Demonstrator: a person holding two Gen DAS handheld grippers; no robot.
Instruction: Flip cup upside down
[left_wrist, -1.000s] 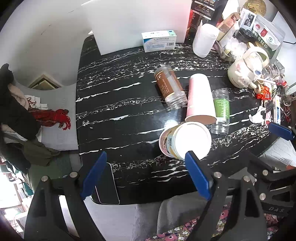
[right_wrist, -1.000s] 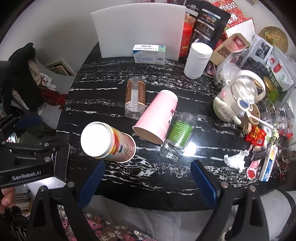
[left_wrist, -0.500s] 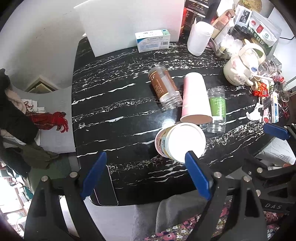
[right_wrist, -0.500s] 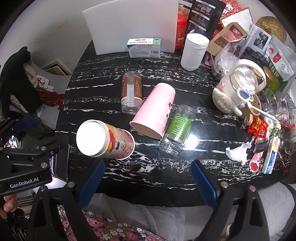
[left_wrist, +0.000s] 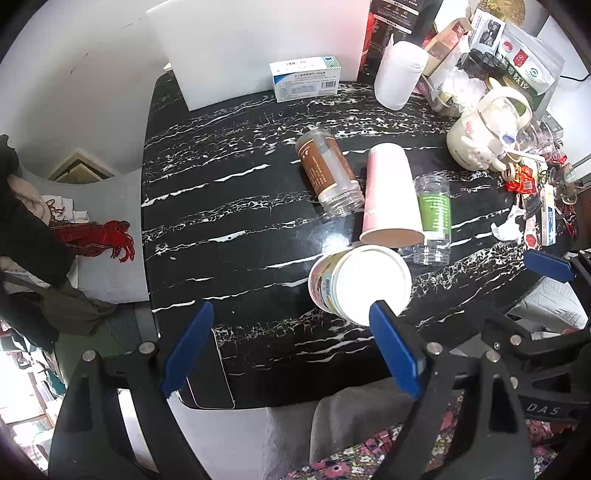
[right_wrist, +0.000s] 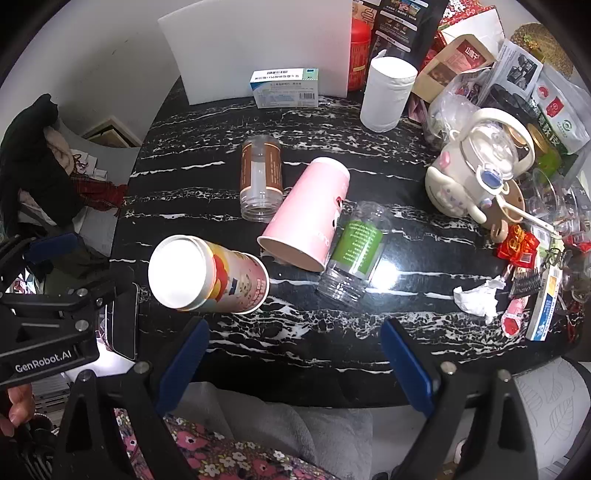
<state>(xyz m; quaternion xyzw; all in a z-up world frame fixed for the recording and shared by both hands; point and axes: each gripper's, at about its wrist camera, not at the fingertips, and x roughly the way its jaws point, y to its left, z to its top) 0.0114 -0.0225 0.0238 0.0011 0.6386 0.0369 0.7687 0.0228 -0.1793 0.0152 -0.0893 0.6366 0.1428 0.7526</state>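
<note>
A printed paper cup (left_wrist: 354, 284) (right_wrist: 210, 277) stands upside down near the front of the black marble table (left_wrist: 229, 206), white base up. A pink paper cup (left_wrist: 389, 195) (right_wrist: 306, 214) lies on its side behind it, mouth toward me. My left gripper (left_wrist: 291, 347) is open and empty, above the table's front edge, its right finger beside the printed cup. My right gripper (right_wrist: 295, 354) is open and empty over the front edge, right of the printed cup.
Two clear plastic jars lie on their sides beside the pink cup: brown label (right_wrist: 260, 181), green label (right_wrist: 352, 251). A teapot (right_wrist: 476, 170), white canister (right_wrist: 386, 94), medicine box (right_wrist: 284, 86), white board (right_wrist: 258, 48) and clutter at right. A phone (left_wrist: 208, 369) lies at the front left corner.
Both grippers have pulled back slightly and tilted, so the table sits a little higher in both views. The cups and jars have not moved.
</note>
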